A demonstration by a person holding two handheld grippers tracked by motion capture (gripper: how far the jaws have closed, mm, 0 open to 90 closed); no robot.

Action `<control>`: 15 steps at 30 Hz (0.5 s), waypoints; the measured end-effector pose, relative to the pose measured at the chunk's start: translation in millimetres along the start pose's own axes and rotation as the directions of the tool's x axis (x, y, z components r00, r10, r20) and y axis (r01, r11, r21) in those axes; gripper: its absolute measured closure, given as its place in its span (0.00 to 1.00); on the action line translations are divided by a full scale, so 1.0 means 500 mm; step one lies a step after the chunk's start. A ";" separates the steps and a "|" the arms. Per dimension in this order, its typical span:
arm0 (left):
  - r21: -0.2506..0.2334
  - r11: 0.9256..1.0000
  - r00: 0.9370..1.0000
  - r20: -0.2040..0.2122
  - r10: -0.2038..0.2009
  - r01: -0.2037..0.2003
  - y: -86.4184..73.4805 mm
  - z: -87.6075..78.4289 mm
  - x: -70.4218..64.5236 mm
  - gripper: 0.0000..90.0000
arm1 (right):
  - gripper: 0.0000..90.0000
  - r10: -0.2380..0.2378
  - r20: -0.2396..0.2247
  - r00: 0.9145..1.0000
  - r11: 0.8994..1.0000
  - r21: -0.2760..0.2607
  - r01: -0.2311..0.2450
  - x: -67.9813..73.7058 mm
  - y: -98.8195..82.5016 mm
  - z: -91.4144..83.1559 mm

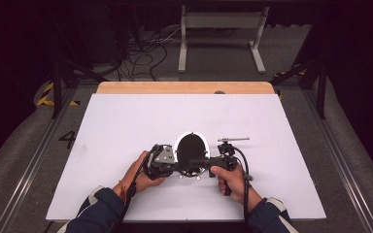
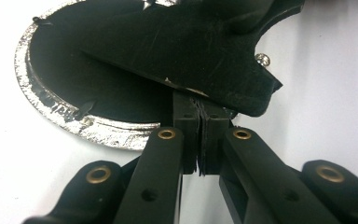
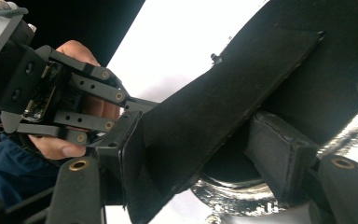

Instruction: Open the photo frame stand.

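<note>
Watching from my end, the left gripper (image 2: 199, 140) was pressed tight on the edge of a flat, matte black plate (image 2: 186, 51), scuffed and stiff. The right gripper (image 3: 200, 154) stood spread around that plate, pads clear. My worry: with one pinch on a thin edge, it could pivot and drop. Beyond sat the round disc (image 1: 191, 146), black-faced with a flaky silver rim, mid-table (image 1: 126, 126).

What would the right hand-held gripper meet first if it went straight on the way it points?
Probably the black flat part already between its open jaws; beyond that, the left hand-held gripper, though depth is unclear.
</note>
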State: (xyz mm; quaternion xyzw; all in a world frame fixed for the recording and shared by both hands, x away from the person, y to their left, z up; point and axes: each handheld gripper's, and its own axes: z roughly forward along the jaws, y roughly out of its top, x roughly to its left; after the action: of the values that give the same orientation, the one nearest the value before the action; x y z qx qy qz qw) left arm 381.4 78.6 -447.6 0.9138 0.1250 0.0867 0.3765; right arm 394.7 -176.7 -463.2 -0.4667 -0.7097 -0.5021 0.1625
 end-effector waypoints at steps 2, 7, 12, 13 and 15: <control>0.010 1.000 1.000 -0.001 0.007 -0.007 -0.001 0.000 0.000 0.98 | 0.43 0.009 -0.019 1.000 1.000 0.008 -0.009 0.002 0.001 0.006; 0.018 1.000 1.000 -0.020 0.007 -0.006 -0.008 -0.007 0.005 0.95 | 0.50 0.001 -0.014 1.000 1.000 0.021 -0.001 0.004 -0.001 0.011; 0.020 0.999 0.998 -0.056 -0.043 0.044 -0.026 -0.024 0.029 0.84 | 0.53 -0.009 -0.001 1.000 1.000 0.017 0.009 0.005 -0.003 0.010; 0.011 0.997 0.994 -0.080 -0.077 0.078 -0.034 -0.030 0.042 0.82 | 0.54 -0.022 0.002 1.000 1.000 0.014 0.022 0.006 -0.004 0.009; -0.016 0.992 0.988 -0.084 -0.129 0.128 -0.041 -0.032 0.053 0.77 | 0.57 -0.034 0.003 0.999 0.999 0.016 0.034 0.008 -0.003 0.007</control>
State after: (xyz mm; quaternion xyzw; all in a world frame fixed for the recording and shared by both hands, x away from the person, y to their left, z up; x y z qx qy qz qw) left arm 399.1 111.1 -449.1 0.8973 0.1991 0.1019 0.3805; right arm 392.3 -171.8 -462.8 -0.4542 -0.7217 -0.4984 0.1564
